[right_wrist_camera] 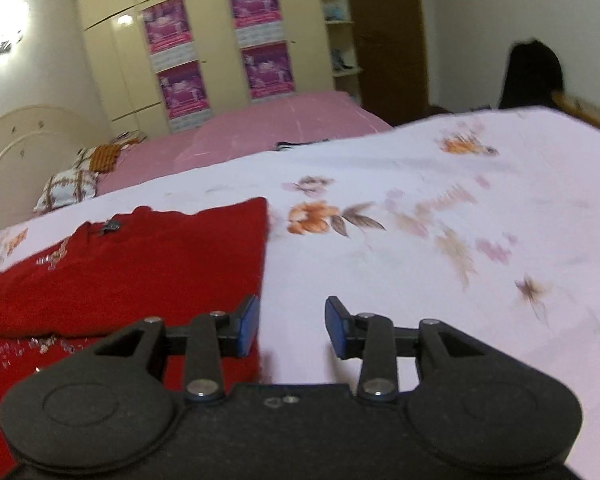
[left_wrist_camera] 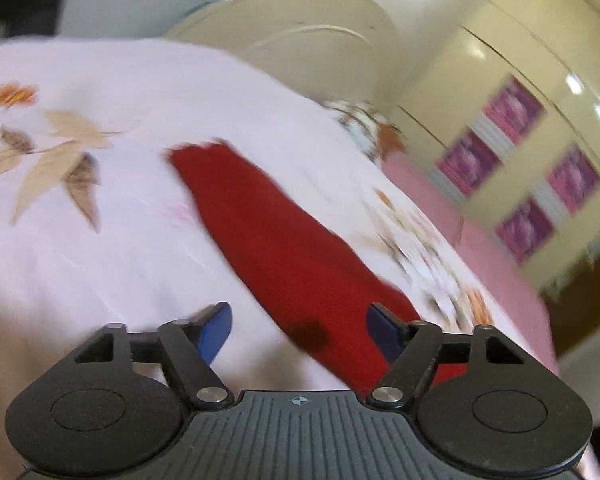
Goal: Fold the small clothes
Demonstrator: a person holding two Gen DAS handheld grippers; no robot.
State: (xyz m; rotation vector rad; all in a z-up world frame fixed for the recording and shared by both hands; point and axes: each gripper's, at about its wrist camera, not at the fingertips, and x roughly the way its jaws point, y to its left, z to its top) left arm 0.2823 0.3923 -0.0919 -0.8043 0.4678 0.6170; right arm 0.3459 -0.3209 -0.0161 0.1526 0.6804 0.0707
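We are mid-fold, seemingly: left gripper [left_wrist_camera: 299, 326] and right gripper [right_wrist_camera: 292, 326], jaws apart, empty, are approaching the red garment [right_wrist_camera: 140, 264]; next, pinching its 3 o'clock edge.

Red garment [right_wrist_camera: 140, 264], seemingly folded, on bedsheet [right_wrist_camera: 420, 260]

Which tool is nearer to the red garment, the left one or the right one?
Left, as far as the pictures show. The left tool is open with the red garment between its fingers. The right tool is open beside the garment's edge, over the sheet.
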